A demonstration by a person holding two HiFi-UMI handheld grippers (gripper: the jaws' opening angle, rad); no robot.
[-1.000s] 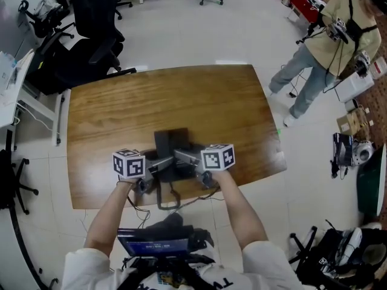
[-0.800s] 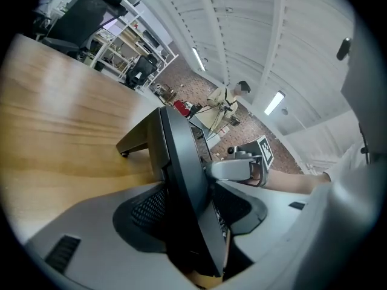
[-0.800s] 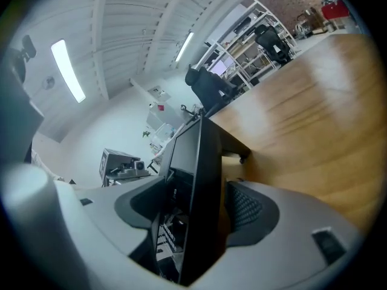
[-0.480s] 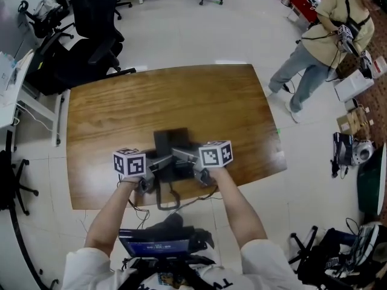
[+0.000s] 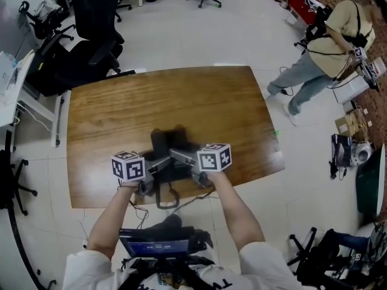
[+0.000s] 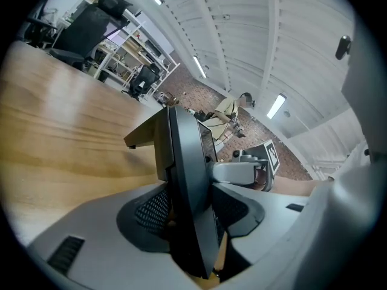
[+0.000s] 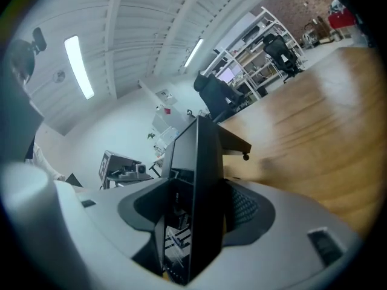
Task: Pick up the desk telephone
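The black desk telephone [image 5: 168, 145] is near the front edge of the wooden table [image 5: 121, 110], held from both sides. My left gripper [image 5: 161, 164] grips its left edge and my right gripper [image 5: 180, 156] its right edge. In the left gripper view the telephone [image 6: 184, 162] stands edge-on between the pads of the left gripper [image 6: 193, 219]. In the right gripper view the right gripper [image 7: 195, 219] clamps the telephone [image 7: 202, 174] the same way. Both pairs of jaws have just been closing, with the telephone between them. A dark shadow lies beside the phone's far end.
The phone's cord [image 5: 164, 199] loops over the table's near edge. Black office chairs [image 5: 91, 35] stand beyond the far left corner, and a white desk [image 5: 12, 83] is at the left. A person [image 5: 323, 47] stands on the floor at the far right, near boxes [image 5: 354, 119].
Both grippers have closed onto the telephone's sides. The phone's far end has shifted slightly and a shadow now shows beside it. The person at the right has stepped further away.
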